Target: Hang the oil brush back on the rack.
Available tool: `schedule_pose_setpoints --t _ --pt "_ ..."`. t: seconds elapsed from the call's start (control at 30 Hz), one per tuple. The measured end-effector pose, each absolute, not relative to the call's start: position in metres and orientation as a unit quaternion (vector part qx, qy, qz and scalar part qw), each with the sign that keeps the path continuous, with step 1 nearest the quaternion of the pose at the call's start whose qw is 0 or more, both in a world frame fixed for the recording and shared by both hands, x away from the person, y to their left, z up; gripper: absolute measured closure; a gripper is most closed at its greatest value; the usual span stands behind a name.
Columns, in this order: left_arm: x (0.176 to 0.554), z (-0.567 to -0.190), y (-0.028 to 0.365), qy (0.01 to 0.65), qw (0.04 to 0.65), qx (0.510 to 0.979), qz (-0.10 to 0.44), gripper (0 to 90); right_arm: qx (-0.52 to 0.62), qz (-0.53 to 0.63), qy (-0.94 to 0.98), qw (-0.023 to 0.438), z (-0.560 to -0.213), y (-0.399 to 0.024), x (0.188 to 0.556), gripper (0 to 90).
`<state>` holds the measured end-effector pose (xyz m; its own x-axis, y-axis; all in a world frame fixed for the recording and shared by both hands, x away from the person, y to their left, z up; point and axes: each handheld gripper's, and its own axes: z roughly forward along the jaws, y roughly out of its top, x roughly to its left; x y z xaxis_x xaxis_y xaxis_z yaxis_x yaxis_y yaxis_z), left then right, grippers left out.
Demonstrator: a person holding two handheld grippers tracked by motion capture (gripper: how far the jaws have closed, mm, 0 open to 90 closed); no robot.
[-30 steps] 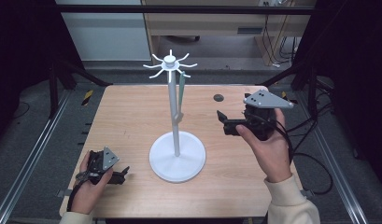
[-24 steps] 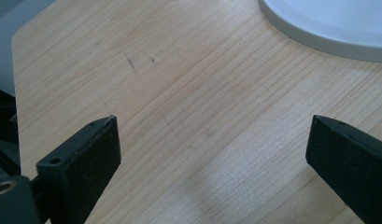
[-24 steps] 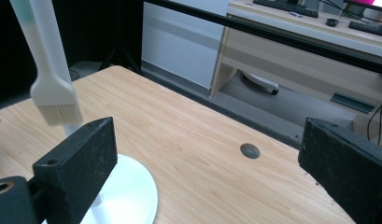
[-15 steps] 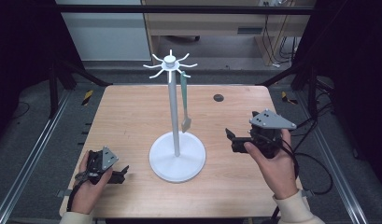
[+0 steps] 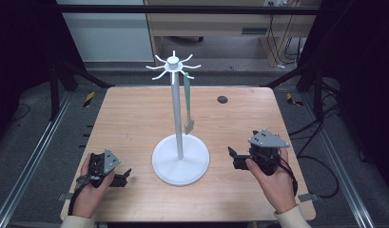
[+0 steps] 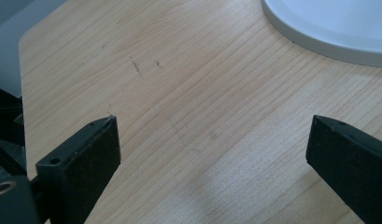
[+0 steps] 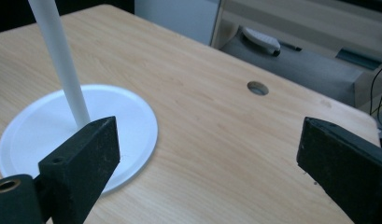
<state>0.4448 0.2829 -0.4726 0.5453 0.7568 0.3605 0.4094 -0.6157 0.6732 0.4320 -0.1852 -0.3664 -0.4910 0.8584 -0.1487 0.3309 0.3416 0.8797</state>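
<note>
A white stand (image 5: 180, 142) stood near the middle of the wooden desk (image 5: 135, 118), its round base (image 5: 180, 161) flat on the wood and its thin pole upright, topped by a ring of short hooks (image 5: 173, 65); from one hook on the right side hung a pale green spatula (image 5: 188, 102), handle up and blade down, its blade level with the lower part of the pole and clear of the base; it hung just beside the pole, and whether the two touched could not be told. The right hand-held gripper (image 5: 234, 157) sat low over the desk to the right of the base, held in the person's right hand (image 5: 270, 178), its jaws pointing toward the stand; in the right gripper view its jaws stood wide apart with nothing between them, the base (image 7: 76, 135) and pole (image 7: 60, 60) off to their left and a small round hole (image 7: 258, 87) in the desk farther off. The left hand-held gripper (image 5: 123, 176) lay near the front left corner of the desk in the left hand (image 5: 90, 187), well apart from the spatula; its jaws also stood spread and empty over bare wood (image 6: 202, 116), the edge of the base (image 6: 328, 28) beyond them.
</note>
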Motion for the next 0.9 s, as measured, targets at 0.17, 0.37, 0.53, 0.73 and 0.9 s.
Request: schedule_pose_setpoints --t 0.17,0.37,0.53,0.73,0.9 --pt "0.445 -0.473 0.283 0.348 0.266 0.838 0.326 2.5 0.402 0.396 0.765 0.311 -0.386 -0.183 0.437 6.2" --pt "0.445 -0.473 0.282 0.347 0.266 0.838 0.326 2.5 0.408 0.379 0.773 0.305 -0.399 -0.183 0.444 6.2" --pt "0.445 -0.473 0.282 0.347 0.265 0.839 0.325 2.6 0.415 0.373 0.778 0.289 -0.41 -0.184 0.451 7.4" --pt "0.445 -0.473 0.282 0.345 0.264 0.84 0.324 2.5 0.42 0.37 0.781 0.276 -0.425 -0.186 0.461 7.9" --pt "0.445 -0.473 0.282 0.345 0.264 0.841 0.324 2.5 0.427 0.367 0.782 0.266 -0.437 -0.187 0.471 8.2"
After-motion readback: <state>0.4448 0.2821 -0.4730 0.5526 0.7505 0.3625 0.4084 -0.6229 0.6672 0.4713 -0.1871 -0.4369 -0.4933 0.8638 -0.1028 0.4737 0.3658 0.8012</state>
